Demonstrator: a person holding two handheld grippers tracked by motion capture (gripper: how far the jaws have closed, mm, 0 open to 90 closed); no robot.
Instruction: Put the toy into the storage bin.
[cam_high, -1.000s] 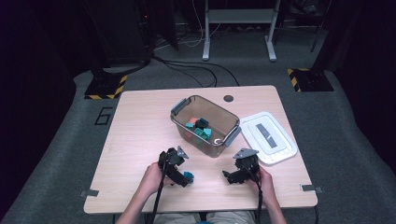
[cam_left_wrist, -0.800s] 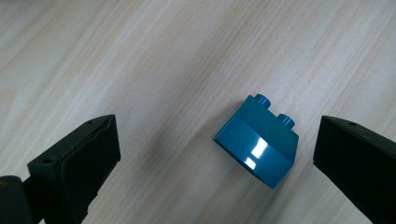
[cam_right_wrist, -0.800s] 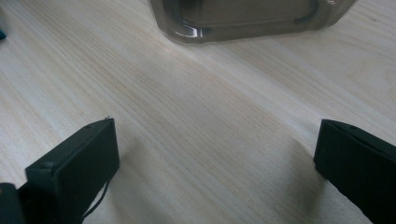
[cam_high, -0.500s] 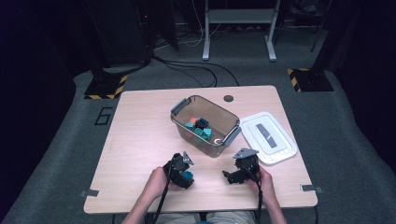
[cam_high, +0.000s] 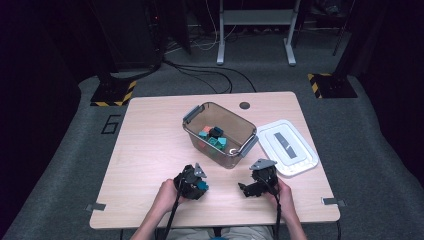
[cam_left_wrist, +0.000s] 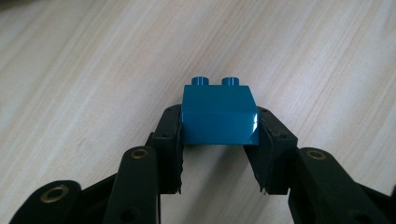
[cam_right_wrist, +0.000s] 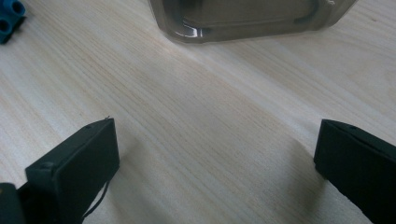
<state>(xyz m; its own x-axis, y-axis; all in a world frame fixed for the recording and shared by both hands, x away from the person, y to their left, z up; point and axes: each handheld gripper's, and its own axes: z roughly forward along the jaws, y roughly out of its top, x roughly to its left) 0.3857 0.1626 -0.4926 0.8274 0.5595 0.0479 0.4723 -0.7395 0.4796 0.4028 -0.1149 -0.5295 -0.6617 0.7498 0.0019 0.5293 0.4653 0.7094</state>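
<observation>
Your left gripper (cam_left_wrist: 219, 154), jaws just closed, pinches the blue brick (cam_left_wrist: 219, 114) near the desk's front edge. Lift straight (studs level) toward the clear bin (cam_high: 220, 135); your right gripper (cam_right_wrist: 215, 163) is spread wide, empty.

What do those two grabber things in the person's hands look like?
Both are black. The left gripper has chunky jointed arms with brass-ringed holes and flat pads. The right gripper has thick, square-edged black pads. From above, each carries a grey three-cornered plate and trails a black cable. No sleeves are visible.
</observation>
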